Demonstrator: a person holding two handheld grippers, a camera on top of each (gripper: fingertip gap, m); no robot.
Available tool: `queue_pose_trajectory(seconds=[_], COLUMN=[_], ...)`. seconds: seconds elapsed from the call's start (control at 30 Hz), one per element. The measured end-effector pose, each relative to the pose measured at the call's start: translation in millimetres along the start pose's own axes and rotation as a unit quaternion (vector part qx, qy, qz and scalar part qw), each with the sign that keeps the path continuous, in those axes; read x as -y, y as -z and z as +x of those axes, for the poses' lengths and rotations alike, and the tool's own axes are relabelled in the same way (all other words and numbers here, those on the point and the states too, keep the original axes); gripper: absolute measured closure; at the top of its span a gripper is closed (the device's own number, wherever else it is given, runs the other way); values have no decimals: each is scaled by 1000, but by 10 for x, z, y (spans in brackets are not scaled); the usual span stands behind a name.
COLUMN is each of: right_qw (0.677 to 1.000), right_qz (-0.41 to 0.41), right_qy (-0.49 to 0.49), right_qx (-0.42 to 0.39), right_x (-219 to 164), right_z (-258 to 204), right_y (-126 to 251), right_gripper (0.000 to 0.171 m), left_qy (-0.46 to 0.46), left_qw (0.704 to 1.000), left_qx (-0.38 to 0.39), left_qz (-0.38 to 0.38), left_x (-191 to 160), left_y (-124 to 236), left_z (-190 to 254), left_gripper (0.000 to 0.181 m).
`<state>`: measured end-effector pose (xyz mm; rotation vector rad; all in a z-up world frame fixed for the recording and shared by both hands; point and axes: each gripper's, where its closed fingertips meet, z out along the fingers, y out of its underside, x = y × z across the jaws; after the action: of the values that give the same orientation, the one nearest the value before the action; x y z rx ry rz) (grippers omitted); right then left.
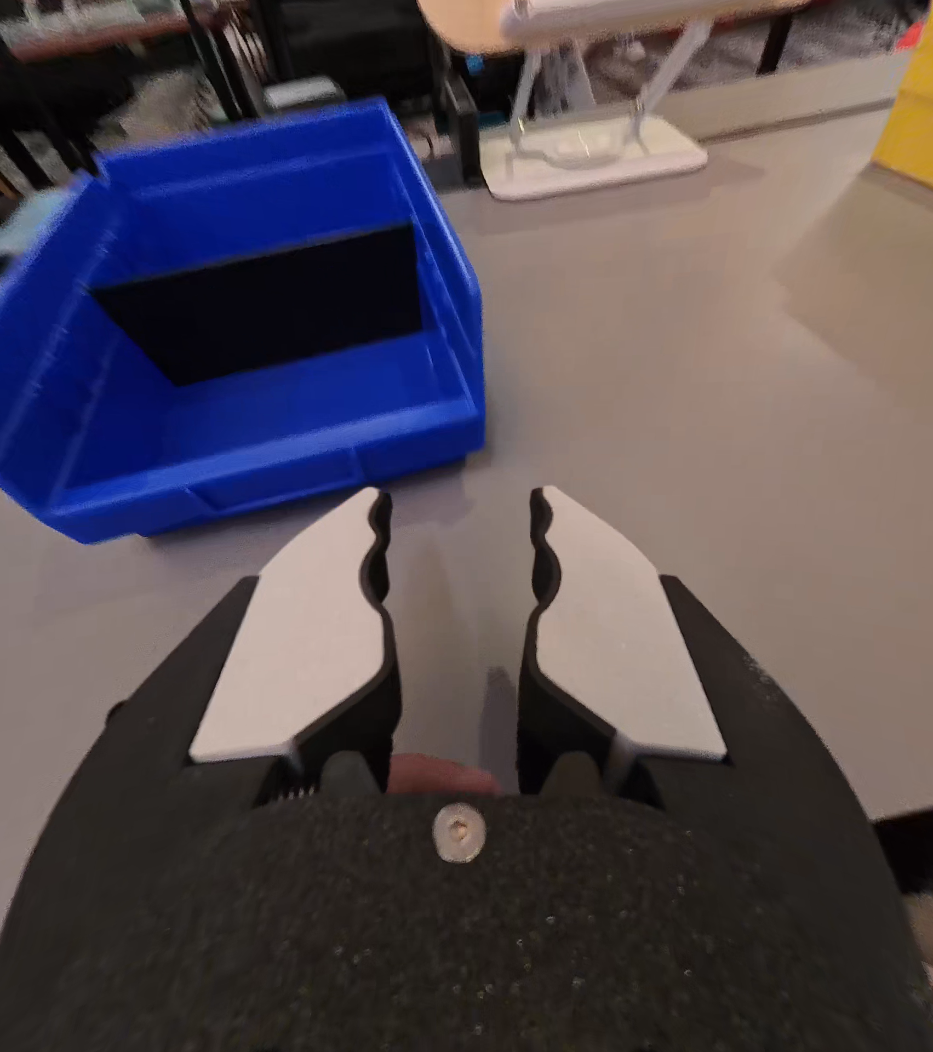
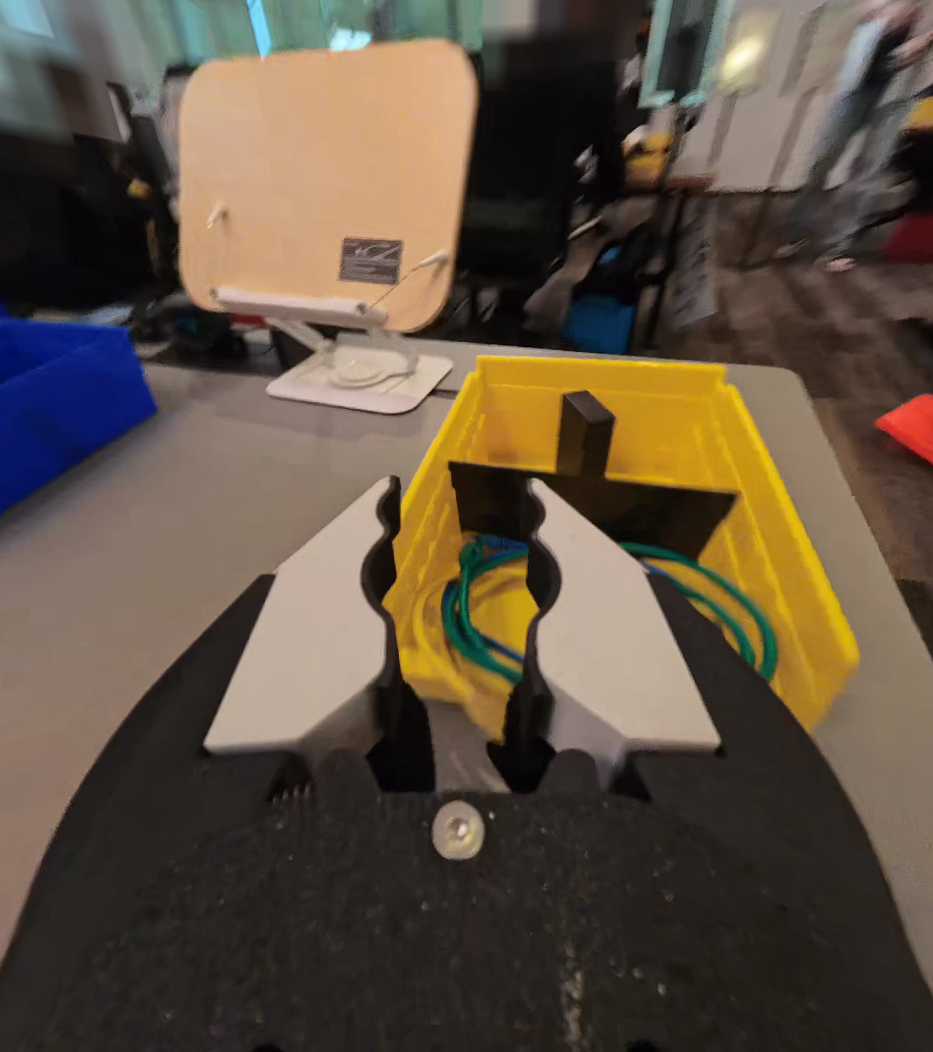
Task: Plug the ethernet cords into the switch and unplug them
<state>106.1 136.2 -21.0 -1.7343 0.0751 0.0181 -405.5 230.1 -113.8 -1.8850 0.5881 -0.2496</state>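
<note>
Left tool [image 1: 455,501] gapes empty over the counter [image 1: 680,398], blue bin [image 1: 213,341] upper left. Right tool [image 2: 464,489] gapes empty before the yellow bin [image 2: 680,410] holding cords [image 2: 469,615].

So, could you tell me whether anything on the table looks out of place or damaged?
Nothing stands out. The cords lie loosely coiled inside the yellow bin, the blue bin sits upright, and both grippers are open and empty.
</note>
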Motion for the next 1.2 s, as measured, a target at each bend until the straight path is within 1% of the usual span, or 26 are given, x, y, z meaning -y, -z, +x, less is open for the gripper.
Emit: queue_pose_trajectory(seconds=[0.03, 0.07, 0.1, 0.13, 0.2, 0.23, 0.27, 0.33, 0.43, 0.57, 0.7, 0.87, 1.0, 1.1, 1.2], right_qw=[999, 997, 996, 995, 992, 992, 992, 992, 992, 993, 992, 991, 990, 989, 991], right_qz=[19, 18, -3, -26, -39, -37, -40, -44, -57, -47, -46, -49, -31, -22, 5], right_qy=[-10, -16, -15, -21, -36, -27, -15, -3, 5, -10, -1, 14, 26, 51, 64], right_qx=[-34, -69, -87, -98, -114, -116, -119, -119, -113, -111, -116, -128, -136, -137, -113], right_x=[-160, -346, -541, -698, -843, -867, -892, -906, -957, -910, -906, -917, -828, -760, -620], right_z=[28, 91, 138, 191, 298, 317, 330, 311, 258, 224, 209, 245, 239, 142, -156], right_y=[123, 221, 292, 343, 411, 415, 408, 382, 358, 412, 453, 424, 444, 442, 383], right_gripper=[130, 130, 129, 129, 130, 131, 132, 132, 131, 131, 131, 131, 132, 132, 131], left_qy=[3, 8, 14, 25, 45, 51, 54, 53, 65, 79, 76, 115, 140, 150, 156], left_qw=[1000, 999, 998, 998, 997, 997, 997, 996, 996, 996, 996, 992, 987, 985, 984], left_qx=[-10, -24, -43, -51, -54, -54, -56, -69, -58, -52, -35, -59, -73, -81, -83], left_qz=[-21, -35, -39, -35, -12, -2, 0, -11, -3, -3, 2, -4, -6, -15, -26], left_x=[-95, -164, -187, -174, -90, -54, -41, -66, -39, -66, -53, -51, -42, -69, -113], left_y=[-27, -47, -57, -56, -37, -30, -30, -44, -37, -44, -29, -84, -127, -145, -118], left_z=[39, 81, 131, 149, 140, 129, 128, 163, 129, 123, 84, 114, 103, 105, 102], left_gripper=[135, 138, 145, 146, 146, 144, 137, 125, 124, 120, 122, 123, 126, 129, 133])
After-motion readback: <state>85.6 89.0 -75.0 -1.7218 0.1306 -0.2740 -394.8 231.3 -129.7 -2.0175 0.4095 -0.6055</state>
